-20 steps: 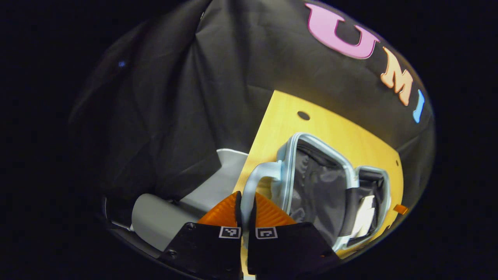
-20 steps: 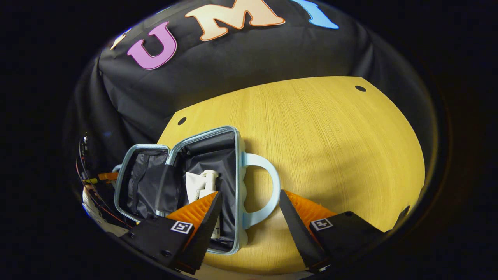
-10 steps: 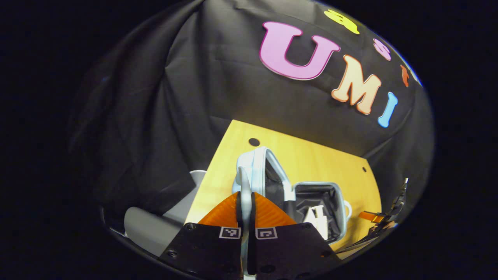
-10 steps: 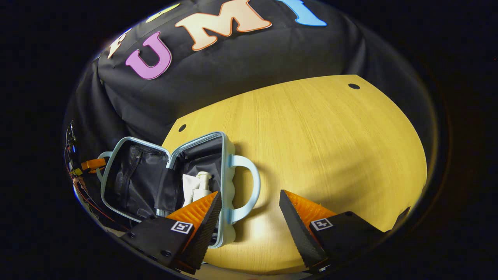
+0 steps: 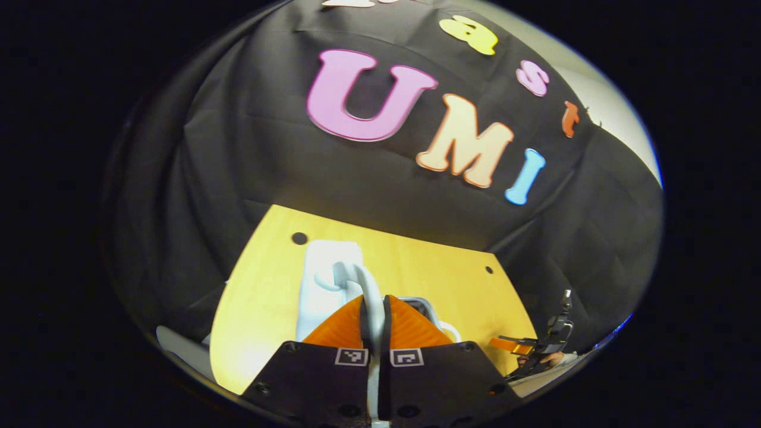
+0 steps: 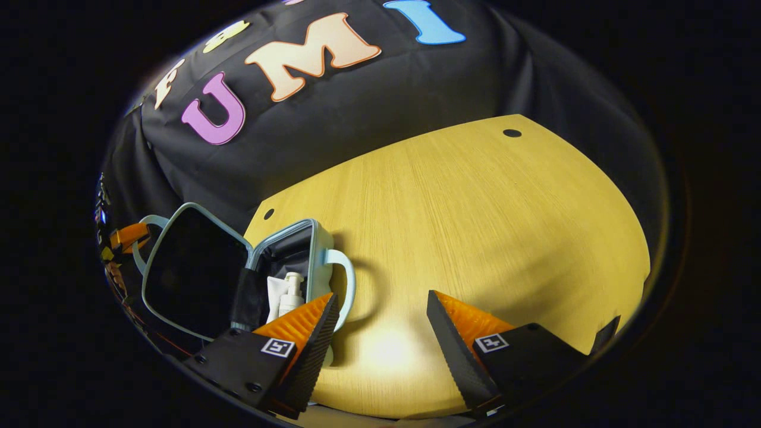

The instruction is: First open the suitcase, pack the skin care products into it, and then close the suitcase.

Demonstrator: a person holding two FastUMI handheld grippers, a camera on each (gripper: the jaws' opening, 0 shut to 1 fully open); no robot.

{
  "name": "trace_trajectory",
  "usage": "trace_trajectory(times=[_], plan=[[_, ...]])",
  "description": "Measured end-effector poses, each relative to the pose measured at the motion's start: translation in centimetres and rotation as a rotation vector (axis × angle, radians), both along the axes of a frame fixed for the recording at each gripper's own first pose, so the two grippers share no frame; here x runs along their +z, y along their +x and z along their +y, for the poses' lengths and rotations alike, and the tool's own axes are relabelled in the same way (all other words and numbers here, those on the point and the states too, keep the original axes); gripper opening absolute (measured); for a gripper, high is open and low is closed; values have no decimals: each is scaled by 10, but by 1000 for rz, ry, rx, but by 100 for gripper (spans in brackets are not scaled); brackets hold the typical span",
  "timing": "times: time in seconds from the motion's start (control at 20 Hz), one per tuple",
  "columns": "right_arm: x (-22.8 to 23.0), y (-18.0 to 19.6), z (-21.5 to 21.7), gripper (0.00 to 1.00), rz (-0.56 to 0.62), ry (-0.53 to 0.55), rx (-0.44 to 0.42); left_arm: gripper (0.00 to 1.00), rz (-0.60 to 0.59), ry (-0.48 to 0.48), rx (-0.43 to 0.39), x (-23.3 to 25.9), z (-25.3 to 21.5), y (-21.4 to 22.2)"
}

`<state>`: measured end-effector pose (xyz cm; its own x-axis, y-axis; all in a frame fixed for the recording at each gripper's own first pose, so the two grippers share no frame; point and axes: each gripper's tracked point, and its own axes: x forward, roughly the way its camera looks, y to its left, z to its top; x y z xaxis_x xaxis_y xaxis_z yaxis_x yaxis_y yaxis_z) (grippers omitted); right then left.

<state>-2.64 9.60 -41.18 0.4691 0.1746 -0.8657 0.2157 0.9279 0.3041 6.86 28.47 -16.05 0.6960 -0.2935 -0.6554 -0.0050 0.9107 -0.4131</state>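
Left gripper: 2 fingers clamped on the thin pale-blue loop handle of the lid half of the small pale-blue hard-shell suitcase. Beyond the fingers the lid's shell stands raised on edge, outer face toward this camera, long axis running away from the fingers toward the booth wall. Just right of the fingers, a sliver of the base half's rim. Farther right, at the table edge, the other gripper with a hand on it.

Right gripper: fingers spread wide, nothing between them, over bare yellow wooden table. Left of its left finger lies the suitcase, partly open, dark lining showing; lid half tilted up, hinge line running away from the fingers. In the base half, a white pump bottle lies beside a white tube, partly hidden behind the left finger. The base's own handle points toward the open table.
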Motion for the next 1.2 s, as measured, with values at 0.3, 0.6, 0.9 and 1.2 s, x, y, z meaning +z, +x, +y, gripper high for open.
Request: trace_trajectory(times=[0.3, 0.6, 0.9, 1.2], plan=[[3, -15, -38, 94, 2, -9, -53, 0, 11, -122, -115, -9, -86, 7], [10, -30, -80, 94, 4, -32, -118, 0, 70, -217, -192, -42, -163, 4], [14, -49, -118, 94, 13, -57, -179, 0, 172, -237, -274, -96, -231, -12], [20, -70, -151, 94, 30, -84, -225, 0, 304, -173, -326, -161, -275, -34]])
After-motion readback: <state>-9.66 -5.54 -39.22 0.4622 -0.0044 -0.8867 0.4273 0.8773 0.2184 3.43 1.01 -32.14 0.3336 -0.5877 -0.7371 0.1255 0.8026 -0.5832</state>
